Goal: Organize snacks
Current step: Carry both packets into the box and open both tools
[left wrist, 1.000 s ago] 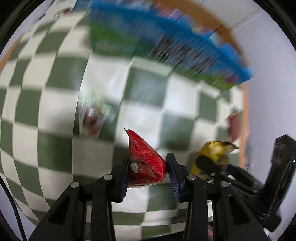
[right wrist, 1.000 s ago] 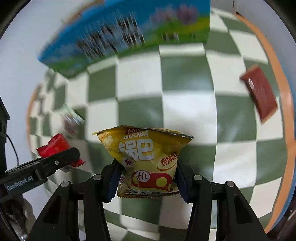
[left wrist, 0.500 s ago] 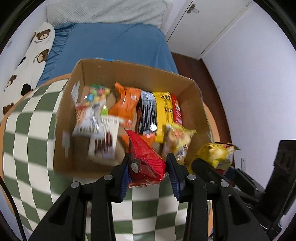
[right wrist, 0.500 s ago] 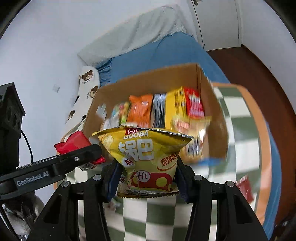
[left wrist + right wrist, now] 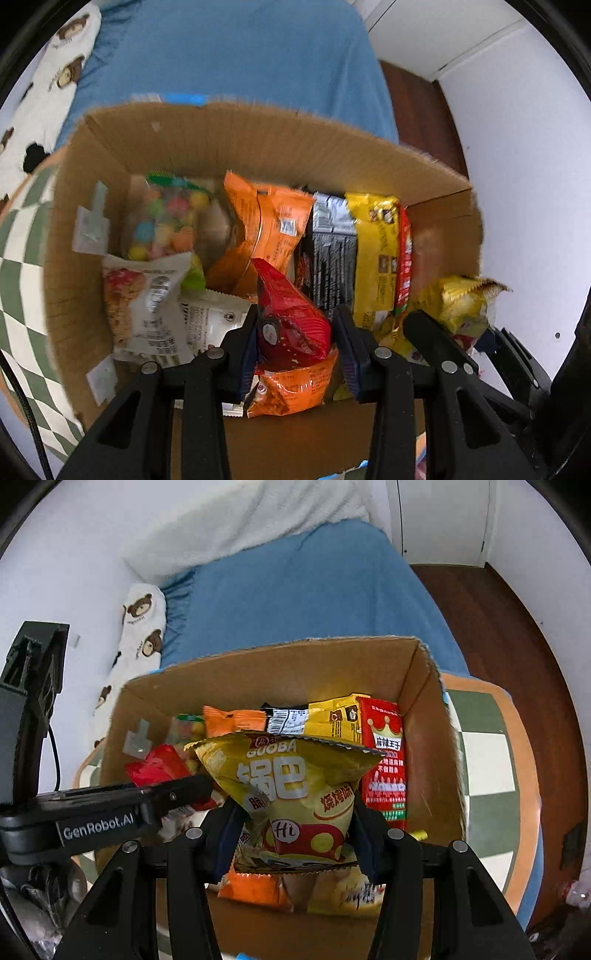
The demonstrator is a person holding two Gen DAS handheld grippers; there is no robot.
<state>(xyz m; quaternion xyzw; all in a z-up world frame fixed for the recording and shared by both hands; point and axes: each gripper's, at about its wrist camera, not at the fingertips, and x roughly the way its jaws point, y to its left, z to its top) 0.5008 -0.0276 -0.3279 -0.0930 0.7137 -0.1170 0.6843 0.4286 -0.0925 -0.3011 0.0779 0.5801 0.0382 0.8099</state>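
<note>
While your left gripper [image 5: 297, 341] pinches the crinkly red foil packet [image 5: 291, 314] and your right gripper [image 5: 295, 836] clamps the puffy yellow crisp bag [image 5: 295, 786] above the open brown cardboard box [image 5: 258, 140], releasing carelessly could drop either outside it.

cardboard box [image 5: 258, 147] crowded with snack packets, bare floor apparently only along right wall, open above
</note>
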